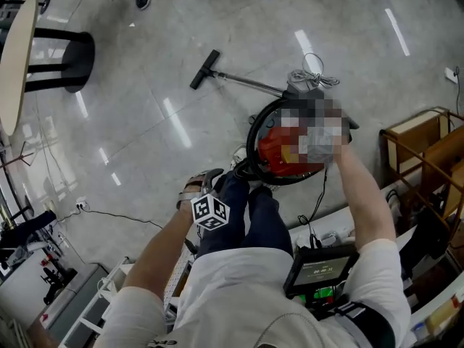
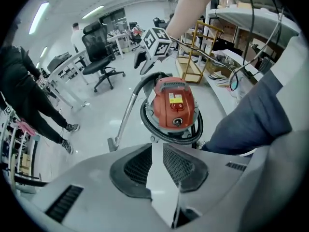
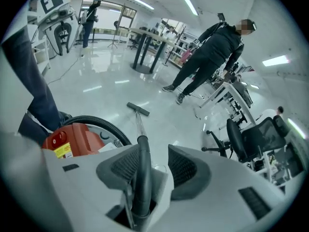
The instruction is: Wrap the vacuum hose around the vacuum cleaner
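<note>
**A:** Where's the hose sitting?

**B:** The black hose (image 2: 161,134) lies looped round the red vacuum cleaner (image 2: 174,105), which stands on the floor (image 1: 145,122) just beside my leg (image 2: 251,120).

**A:** And your claws?

**B:** My right claw (image 3: 155,151) is over the vacuum cleaner with its jaws parted. The dark handle end (image 3: 141,173) of the wand stands between them. It leans on one pad and is clear of the other, so I'm not clamping it. Past the handle end, the metal wand (image 1: 250,83) runs away from the vacuum cleaner to the floor nozzle (image 1: 204,69).

**A:** The left one?

**B:** My left claw (image 2: 157,149) hangs on my side of the vacuum cleaner. Its jaws are slightly parted and hold nothing, with only floor showing in the gap.
</note>
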A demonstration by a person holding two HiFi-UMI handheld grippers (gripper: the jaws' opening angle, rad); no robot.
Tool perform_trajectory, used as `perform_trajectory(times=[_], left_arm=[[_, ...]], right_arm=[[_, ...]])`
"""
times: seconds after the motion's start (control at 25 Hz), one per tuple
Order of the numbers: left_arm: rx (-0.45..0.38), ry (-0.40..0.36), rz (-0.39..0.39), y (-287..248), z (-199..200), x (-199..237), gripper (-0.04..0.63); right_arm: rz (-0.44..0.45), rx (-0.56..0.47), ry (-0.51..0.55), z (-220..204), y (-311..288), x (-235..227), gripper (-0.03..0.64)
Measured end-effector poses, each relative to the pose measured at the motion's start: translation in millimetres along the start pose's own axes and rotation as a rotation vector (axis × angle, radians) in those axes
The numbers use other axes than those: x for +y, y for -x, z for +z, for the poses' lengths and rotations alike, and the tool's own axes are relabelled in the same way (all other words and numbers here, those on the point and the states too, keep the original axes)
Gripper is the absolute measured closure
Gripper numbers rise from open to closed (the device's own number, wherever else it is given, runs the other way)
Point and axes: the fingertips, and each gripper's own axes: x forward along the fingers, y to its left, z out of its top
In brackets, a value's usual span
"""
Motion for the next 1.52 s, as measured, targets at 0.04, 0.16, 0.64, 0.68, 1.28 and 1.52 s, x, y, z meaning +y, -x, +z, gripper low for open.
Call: perform_trajectory(times=[0.04,0.16,0.64,0.68,1.28,1.52], left_arm=[[-0.011,0.011,0.011,7.7,5.9,1.5,0.525],[-0.050,0.034,0.046,31.3,24.8,4.3,0.525],[-0.261,0.052,0.145,109.7,120.9,3.5,0.525],[-0.282,0.078,0.149,118.3,125.5,2.0,0.525],[-0.524,0.175,0.106,205.1,160.6,12.2,0.532],[-0.656,0.116,0.027,231.9,141.6,27.5,0.561]], right_arm=[[-0.004,-0.008,-0.016,3.3,13.7,0.3,0.434],[-0.017,-0.038,-0.077,14.9,57.9,1.8,0.434],[-0.123,-0.094,-0.261,30.9,224.6,2.8,0.434],[-0.129,-0.106,-0.286,34.4,236.7,6.0,0.434],[-0.248,-0.233,-0.798,99.5,350.4,60.2,0.436],[-0.450,-0.212,-0.962,136.9,392.3,92.0,0.448]])
